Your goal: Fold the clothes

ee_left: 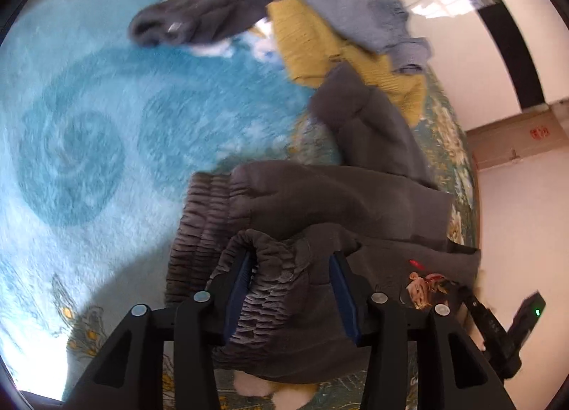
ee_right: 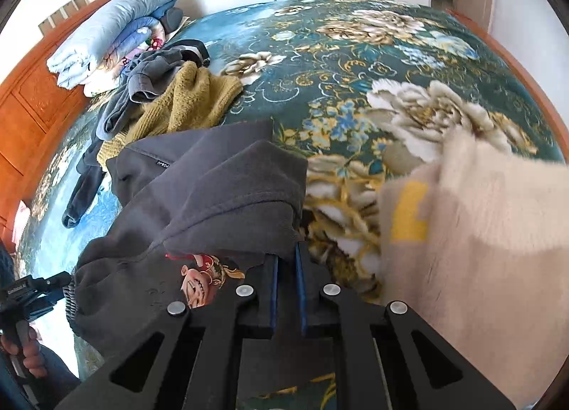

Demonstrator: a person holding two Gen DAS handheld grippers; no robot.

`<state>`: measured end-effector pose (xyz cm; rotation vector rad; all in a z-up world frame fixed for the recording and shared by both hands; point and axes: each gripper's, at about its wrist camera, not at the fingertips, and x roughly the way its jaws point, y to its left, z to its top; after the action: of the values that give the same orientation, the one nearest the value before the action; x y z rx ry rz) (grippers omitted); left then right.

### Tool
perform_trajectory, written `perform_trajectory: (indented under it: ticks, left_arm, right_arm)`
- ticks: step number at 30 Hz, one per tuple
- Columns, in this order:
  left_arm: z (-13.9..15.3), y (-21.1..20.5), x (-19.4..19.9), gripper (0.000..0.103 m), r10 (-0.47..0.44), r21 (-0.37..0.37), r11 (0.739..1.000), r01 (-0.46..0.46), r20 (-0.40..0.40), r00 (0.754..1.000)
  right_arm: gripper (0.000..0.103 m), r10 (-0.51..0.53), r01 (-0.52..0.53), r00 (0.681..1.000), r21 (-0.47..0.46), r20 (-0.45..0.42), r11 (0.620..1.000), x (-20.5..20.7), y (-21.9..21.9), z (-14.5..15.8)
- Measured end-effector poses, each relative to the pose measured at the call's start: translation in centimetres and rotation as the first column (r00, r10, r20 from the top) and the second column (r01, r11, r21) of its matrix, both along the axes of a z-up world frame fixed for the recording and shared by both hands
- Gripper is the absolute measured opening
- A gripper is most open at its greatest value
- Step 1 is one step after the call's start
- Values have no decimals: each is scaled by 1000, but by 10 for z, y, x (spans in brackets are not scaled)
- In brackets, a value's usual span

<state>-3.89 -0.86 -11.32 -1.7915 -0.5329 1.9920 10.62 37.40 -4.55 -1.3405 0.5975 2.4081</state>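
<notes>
A plush bed blanket in teal and blue with large cream-and-gold flowers fills both views, with white walls behind it and an orange-brown wooden headboard at its far left in the right wrist view. Taking the dark grey sweatpants with a gathered elastic waistband and a small cartoon print as the landmark: left of them in the left wrist view lies only swirled blue pile; the left gripper stands over their ruched waistband with its blue-padded jaws apart, a fold of the band between them but not pinched. Beyond the sweatpants lies a loose heap of a mustard-yellow knitted sweater, a light blue-grey knit top and a dark grey garment. In the right wrist view, a stack of folded pale blue bedding rests behind that heap by the headboard, the right gripper is closed on the sweatpants' hem edge, lifted off the blanket, and a blurred cream fleece garment with a yellow patch lies just right of them.
</notes>
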Motion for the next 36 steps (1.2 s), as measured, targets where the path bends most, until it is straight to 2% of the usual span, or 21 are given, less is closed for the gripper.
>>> perform_trajectory:
  ticks: [4,7,11,14,15,16,17,19,21,25,27,29,31,33,36]
  left_arm:
    - [-3,-7,-4,50,27,37,999,-27,17,999]
    - [-11,-19,-8,50,86,80,993,-91,69,994]
    - [-18,-29,-7,49,90,183,976,-116,144,986]
    - [-23,-40,-5,43,111,242,958,-156,189,976]
    - [-22,-41,-4,36,117,240,957,-161,187,975]
    - [-20,-40,-4,33,112,228,962,-151,174,978]
    - [-14,-34,-3,33,86,201,973,-113,139,987]
    - [0,-18,1,18,22,146,989,-28,48,999]
    - [12,-6,4,12,-26,105,994,29,-27,999]
    - [38,2,-4,10,-15,44,999,21,-140,990]
    - [61,-2,-14,10,-7,29,999,13,-209,978]
    - [91,-11,-25,10,13,37,999,-2,-300,954]
    - [132,-23,-37,10,33,59,998,-9,-410,911]
    - [165,-33,-48,10,39,73,997,-3,-493,869]
    - [187,-46,-47,10,-16,-13,1000,10,-575,818]
  right_arm:
    - [9,10,-10,1000,-9,-10,1000,4,-4,5]
    - [9,5,-5,1000,-24,-7,1000,8,-4,4]
    - [9,1,-1,1000,-42,-7,999,11,-3,3]
    - [9,0,-1,1000,-50,-8,999,11,-6,3]
    - [9,2,-2,1000,-51,-7,999,11,-7,3]
    - [9,3,-3,1000,-51,-6,999,11,-8,3]
    - [9,4,-4,1000,-50,-5,999,11,-10,2]
    - [9,6,-6,1000,-52,-1,999,10,-11,2]
    - [9,11,-11,1000,-47,0,999,9,-13,5]
    - [9,21,-22,999,-49,-27,999,3,-14,19]
    - [9,22,-26,998,-51,-64,998,-2,-16,34]
    - [9,35,-39,992,-25,-123,999,-8,-22,57]
    - [4,50,-47,977,18,-208,999,-10,-29,84]
    - [4,93,-79,954,59,-285,995,-10,-40,111]
    - [4,173,-145,944,117,-282,983,-19,-60,122]
